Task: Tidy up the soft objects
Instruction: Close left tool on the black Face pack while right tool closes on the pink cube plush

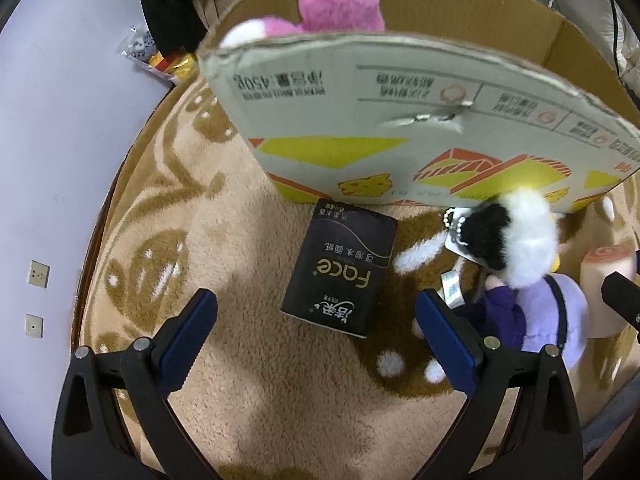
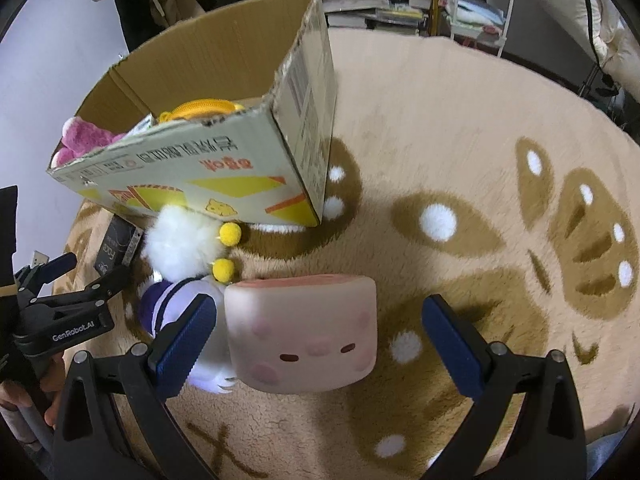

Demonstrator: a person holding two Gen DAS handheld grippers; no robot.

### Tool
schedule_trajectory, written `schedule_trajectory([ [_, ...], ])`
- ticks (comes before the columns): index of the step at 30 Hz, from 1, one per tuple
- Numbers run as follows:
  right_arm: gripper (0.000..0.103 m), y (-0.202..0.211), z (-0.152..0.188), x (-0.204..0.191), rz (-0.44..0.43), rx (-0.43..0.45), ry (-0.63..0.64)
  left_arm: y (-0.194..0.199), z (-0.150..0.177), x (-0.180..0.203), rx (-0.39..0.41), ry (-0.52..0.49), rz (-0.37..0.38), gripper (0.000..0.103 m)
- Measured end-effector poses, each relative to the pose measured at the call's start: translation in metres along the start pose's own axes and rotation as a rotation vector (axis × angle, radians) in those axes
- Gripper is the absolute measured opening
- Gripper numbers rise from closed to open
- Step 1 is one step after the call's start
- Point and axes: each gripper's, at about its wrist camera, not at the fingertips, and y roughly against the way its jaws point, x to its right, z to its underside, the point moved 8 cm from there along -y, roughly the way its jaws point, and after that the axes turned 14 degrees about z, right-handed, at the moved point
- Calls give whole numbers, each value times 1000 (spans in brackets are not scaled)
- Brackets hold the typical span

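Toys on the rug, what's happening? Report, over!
Both tongs open, left, right. Pink cube pillow between right tongs, not gripped. Tissue pack ahead of left. Duck doll beside box.

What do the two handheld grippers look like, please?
Both the left gripper and the right gripper have black angular plastic frames with silver rivets and flat blue fingers. In the right wrist view, the left one's body reads "GenRobot.AI" in white.
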Motion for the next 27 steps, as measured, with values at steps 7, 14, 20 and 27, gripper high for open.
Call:
schedule_trajectory([
  [7, 103, -11, 3, -3, 11, -34, 16, -14, -3, -6, -21, 11, -4, 98],
  [14, 103, -16, 2, -4, 13, -39, 22, -18, -13, -10, 11, 1, 17, 98],
  [20, 103, -20, 3, -4, -1, -47, 13, -16, -17, -6, 38, -10, 27, 92],
  [27, 94, -19, 4, -8, -13, -52, 48, -19, -17, -6, 31, 24, 90, 57],
])
